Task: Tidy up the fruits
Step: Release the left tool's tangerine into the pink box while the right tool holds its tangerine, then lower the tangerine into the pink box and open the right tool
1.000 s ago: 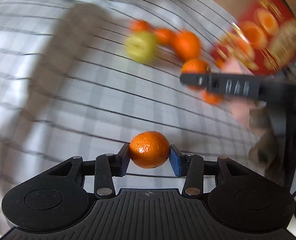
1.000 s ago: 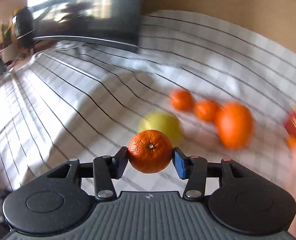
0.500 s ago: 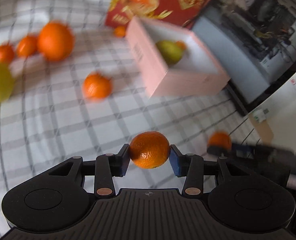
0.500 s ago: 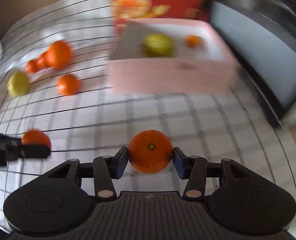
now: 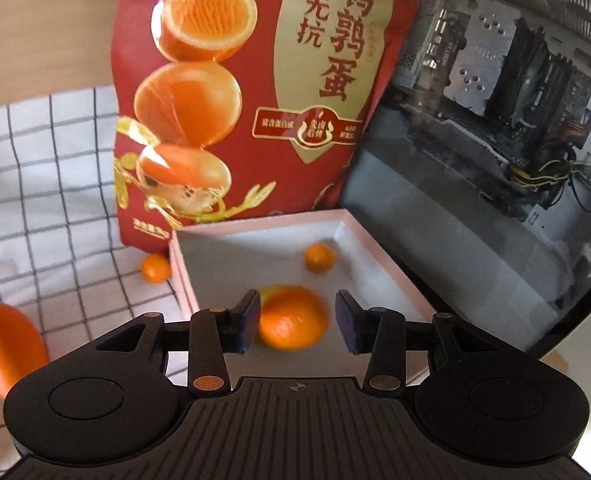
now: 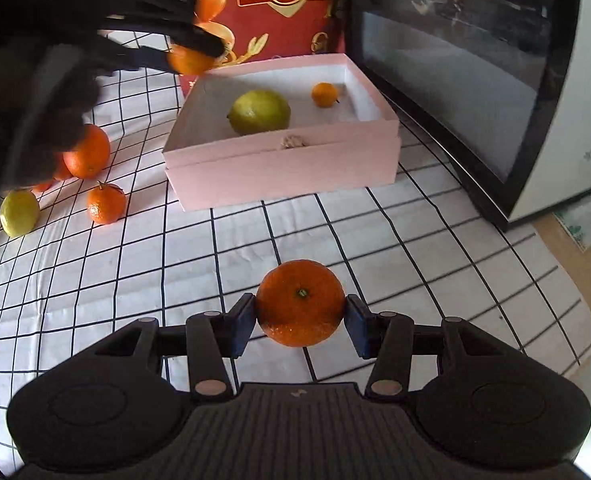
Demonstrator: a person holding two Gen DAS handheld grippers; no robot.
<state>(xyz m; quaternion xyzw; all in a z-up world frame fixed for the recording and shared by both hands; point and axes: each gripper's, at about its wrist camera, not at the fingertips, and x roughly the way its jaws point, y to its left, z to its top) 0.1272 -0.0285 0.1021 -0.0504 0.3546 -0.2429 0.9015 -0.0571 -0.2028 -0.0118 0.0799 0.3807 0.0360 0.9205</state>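
Observation:
My left gripper [image 5: 297,320] hangs over the open pink box [image 5: 255,228]. A blurred tangerine [image 5: 291,322] lies between its closing jaws, clear of the right pad and dropping away. Behind that fruit a lemon [image 5: 271,290] shows as a yellow sliver, and a small tangerine [image 5: 319,258] lies deeper in the box. From the right wrist, the left gripper [image 6: 191,52] sits above the box's [image 6: 279,168] far left corner, with the lemon [image 6: 260,111] and small tangerine [image 6: 324,95] inside. My right gripper [image 6: 299,320] is shut on another tangerine [image 6: 299,302] above the checked cloth, short of the box.
Left of the box lie a tangerine [image 6: 106,204], a large orange [image 6: 87,152] and a second lemon [image 6: 18,213]. A red snack bag [image 5: 255,80] stands behind the box. A glass-sided computer case [image 6: 455,80] flanks it on the right. The cloth's edge [image 6: 575,340] is near right.
Both grippers swung from the loose fruit toward the pink box. The left one arrived above the box and its tangerine came loose from the pads. The right still grips its tangerine.

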